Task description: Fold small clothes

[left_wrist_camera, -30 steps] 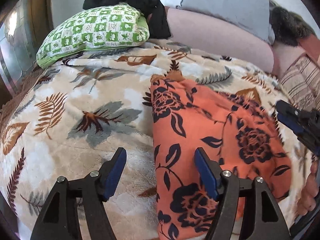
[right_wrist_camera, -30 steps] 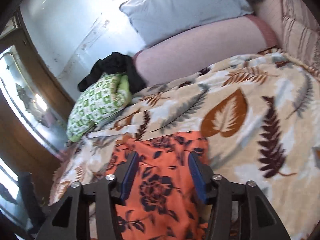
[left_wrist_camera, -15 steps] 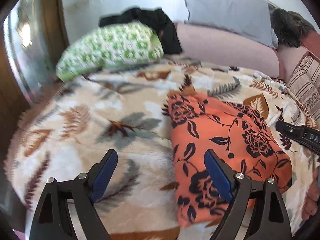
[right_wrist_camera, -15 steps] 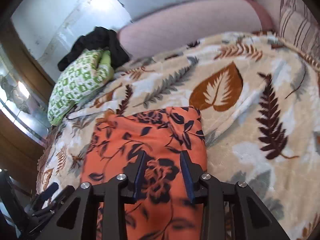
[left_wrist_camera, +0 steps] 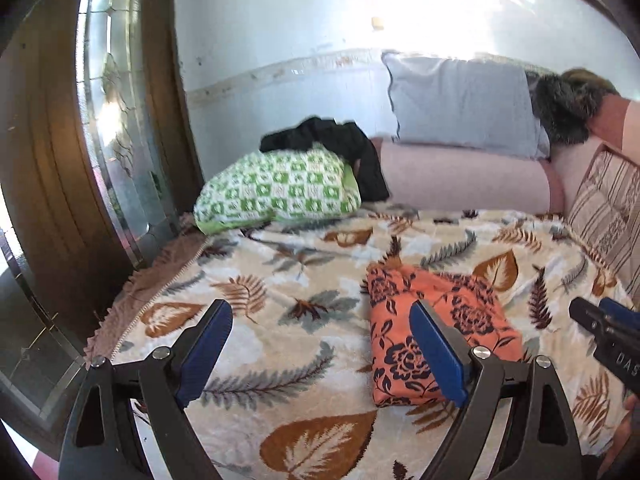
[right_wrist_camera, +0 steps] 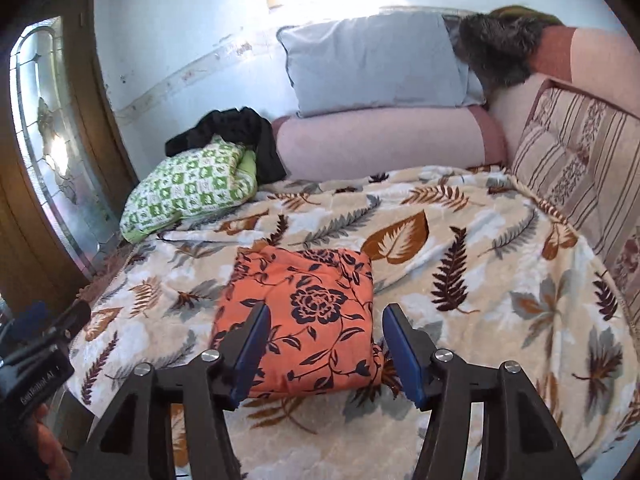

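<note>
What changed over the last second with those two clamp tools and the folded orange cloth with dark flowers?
Both tools pulled up and back from the folded orange floral cloth. The right gripper, previously low over the cloth, is opening with nothing between its jaws. The left gripper is opening too, also empty. The cloth stayed folded in place on the beige leaf-patterned blanket; the green checked pillow did not move.

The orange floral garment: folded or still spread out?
Folded: the orange floral garment lies as a compact squarish stack on the leaf-print blanket.

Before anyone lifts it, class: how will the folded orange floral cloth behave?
The orange floral cloth is probably floppy: soft, rumpled edges. Lifted by one edge, its folds would likely fall open. It looks light, barely denting the leaf-print blanket.
</note>
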A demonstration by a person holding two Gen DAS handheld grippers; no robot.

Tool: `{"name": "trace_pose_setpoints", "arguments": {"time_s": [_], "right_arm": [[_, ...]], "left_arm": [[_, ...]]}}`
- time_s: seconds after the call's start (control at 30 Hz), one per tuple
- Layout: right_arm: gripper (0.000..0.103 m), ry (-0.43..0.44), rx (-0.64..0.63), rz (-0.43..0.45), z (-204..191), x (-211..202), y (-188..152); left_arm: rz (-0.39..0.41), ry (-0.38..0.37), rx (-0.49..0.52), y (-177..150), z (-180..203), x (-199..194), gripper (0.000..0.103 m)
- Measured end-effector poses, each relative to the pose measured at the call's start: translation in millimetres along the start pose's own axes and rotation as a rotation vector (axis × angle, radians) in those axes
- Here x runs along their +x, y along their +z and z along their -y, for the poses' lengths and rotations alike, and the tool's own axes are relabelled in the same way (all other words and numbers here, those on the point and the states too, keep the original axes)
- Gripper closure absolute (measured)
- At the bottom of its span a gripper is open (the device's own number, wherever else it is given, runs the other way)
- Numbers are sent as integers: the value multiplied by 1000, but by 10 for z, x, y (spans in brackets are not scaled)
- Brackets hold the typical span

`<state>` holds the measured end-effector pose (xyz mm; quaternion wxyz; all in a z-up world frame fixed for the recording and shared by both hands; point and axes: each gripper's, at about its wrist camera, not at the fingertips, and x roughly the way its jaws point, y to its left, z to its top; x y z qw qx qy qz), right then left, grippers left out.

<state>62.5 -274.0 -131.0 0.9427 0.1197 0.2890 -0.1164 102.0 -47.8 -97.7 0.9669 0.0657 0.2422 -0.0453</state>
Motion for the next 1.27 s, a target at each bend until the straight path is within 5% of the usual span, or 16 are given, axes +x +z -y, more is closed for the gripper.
{"name": "trace_pose_setpoints", "arguments": {"time_s": [0.2, 0.5, 0.87, 1.17, 1.27], "right_arm": [[41, -18, -2, 49, -72, -461, 81], [39, -6, -27, 68, -225, -791, 113], [39, -4, -61, 92, -324, -983, 109], [39, 25, -82, 33, -392, -791, 13], [39, 18, -71, 17, -343, -692, 0]], "left_arm": [[110, -10, -31, 204, -124, -488, 3], [135, -17, -23, 334, -135, -759, 3], [102, 4, -49, 340, -204, -752, 3], [49, -177, -145, 310, -362, -579, 2], [21, -158, -163, 283, -440, -423, 2]]}}
